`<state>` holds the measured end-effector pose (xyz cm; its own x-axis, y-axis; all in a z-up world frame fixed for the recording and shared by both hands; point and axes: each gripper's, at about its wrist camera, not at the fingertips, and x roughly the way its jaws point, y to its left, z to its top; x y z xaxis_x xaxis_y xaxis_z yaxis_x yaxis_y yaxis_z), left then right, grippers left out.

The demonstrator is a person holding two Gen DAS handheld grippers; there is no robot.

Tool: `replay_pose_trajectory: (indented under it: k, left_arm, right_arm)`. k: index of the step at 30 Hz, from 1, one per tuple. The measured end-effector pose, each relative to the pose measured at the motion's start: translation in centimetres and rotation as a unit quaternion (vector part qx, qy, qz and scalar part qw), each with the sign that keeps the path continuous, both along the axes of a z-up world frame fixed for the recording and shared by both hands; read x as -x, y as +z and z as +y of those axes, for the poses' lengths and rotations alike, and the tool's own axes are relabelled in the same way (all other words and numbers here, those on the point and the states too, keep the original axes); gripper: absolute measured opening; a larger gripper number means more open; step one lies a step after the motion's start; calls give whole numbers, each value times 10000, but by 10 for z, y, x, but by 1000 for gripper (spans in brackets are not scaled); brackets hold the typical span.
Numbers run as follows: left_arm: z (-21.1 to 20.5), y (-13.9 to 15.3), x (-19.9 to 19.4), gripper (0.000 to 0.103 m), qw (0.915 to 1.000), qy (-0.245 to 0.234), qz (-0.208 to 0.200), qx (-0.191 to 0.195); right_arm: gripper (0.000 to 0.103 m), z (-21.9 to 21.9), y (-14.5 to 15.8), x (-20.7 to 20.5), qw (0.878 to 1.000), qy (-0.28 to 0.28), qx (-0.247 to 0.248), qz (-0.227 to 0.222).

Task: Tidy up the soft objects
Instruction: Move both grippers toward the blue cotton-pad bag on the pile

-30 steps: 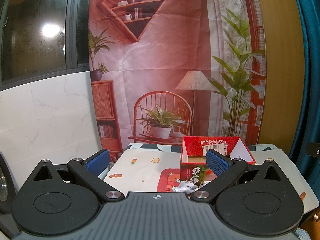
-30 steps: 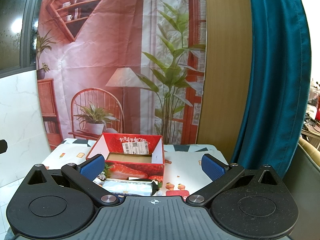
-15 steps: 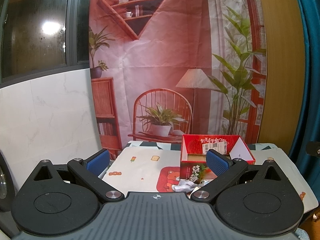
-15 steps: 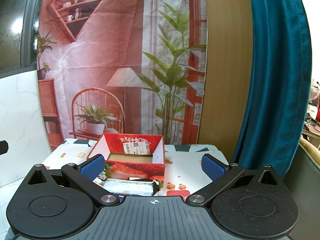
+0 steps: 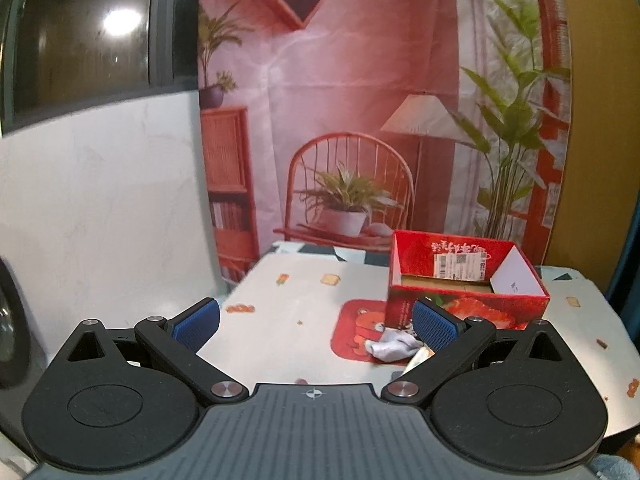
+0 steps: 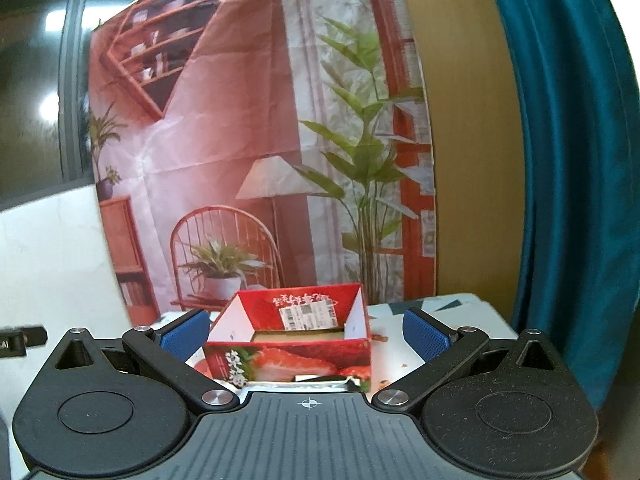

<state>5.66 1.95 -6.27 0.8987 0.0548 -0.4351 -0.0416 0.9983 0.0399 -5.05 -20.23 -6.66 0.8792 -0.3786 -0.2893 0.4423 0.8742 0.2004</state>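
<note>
The left gripper has its fingers spread wide with nothing between the blue pads. It hovers above the near edge of the table, which is covered by a printed cloth. The red box, open at the top, stands at the 2 o'clock position from this gripper. A crumpled white soft item lies on the cloth at the 3 o'clock position, just in front of the box's near left corner and partly hidden behind the right pad. The right gripper is likewise spread wide and holds nothing. In the right wrist view the red box sits at 12 o'clock, framed between the two pads. A silver foil-like item lies at the box's near wall, mostly hidden by the gripper body. A printed backdrop hangs behind the table.
</note>
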Motion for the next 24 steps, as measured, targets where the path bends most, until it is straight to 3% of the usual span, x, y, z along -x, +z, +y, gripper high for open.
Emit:
replay_pose_trajectory:
  k: [9, 24]
  left_arm:
    - [30, -50, -19, 103, 9933, -143, 251, 1122]
    - [20, -97, -51, 103, 9938, -68, 959, 559]
  right_arm:
    - [103, -3, -49, -31, 9982, 90, -284, 517]
    - [103, -14, -115, -60, 9913, 118, -730, 1091]
